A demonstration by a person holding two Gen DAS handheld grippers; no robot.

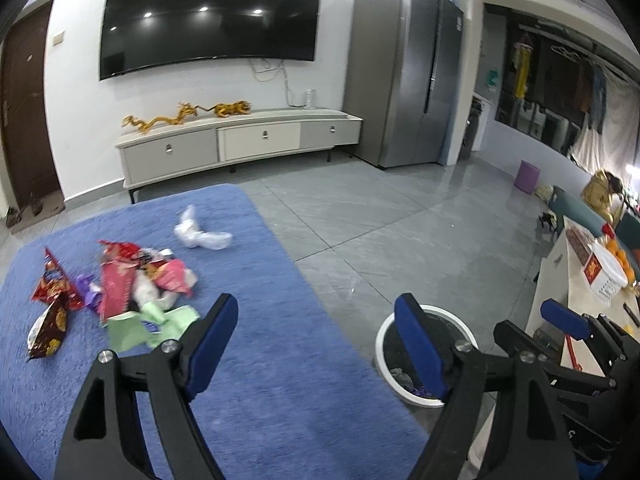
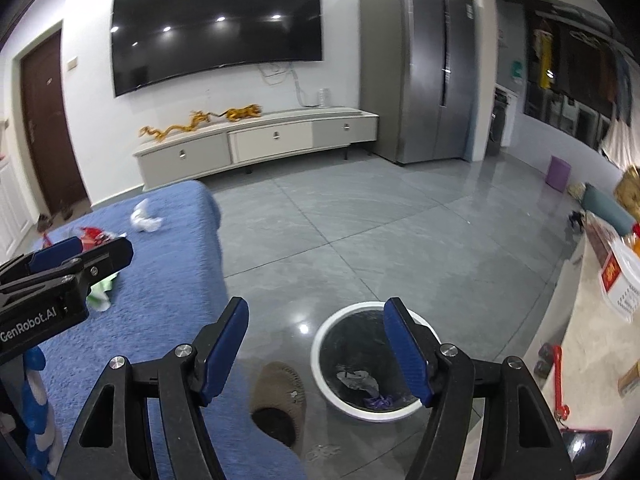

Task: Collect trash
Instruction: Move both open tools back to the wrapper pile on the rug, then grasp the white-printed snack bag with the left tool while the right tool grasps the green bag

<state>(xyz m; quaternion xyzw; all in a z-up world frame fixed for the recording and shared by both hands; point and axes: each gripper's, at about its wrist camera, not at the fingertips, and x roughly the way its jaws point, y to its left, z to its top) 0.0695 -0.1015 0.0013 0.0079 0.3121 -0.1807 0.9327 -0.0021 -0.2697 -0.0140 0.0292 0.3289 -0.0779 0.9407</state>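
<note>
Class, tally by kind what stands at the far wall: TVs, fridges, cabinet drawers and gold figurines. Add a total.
TV: 1
Fridge: 1
Drawers: 3
Gold figurines: 2
Total: 7

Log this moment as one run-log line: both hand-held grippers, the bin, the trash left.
left hand-held gripper: open, empty | right hand-held gripper: open, empty | bin: some trash inside | wrapper pile: on blue rug
</note>
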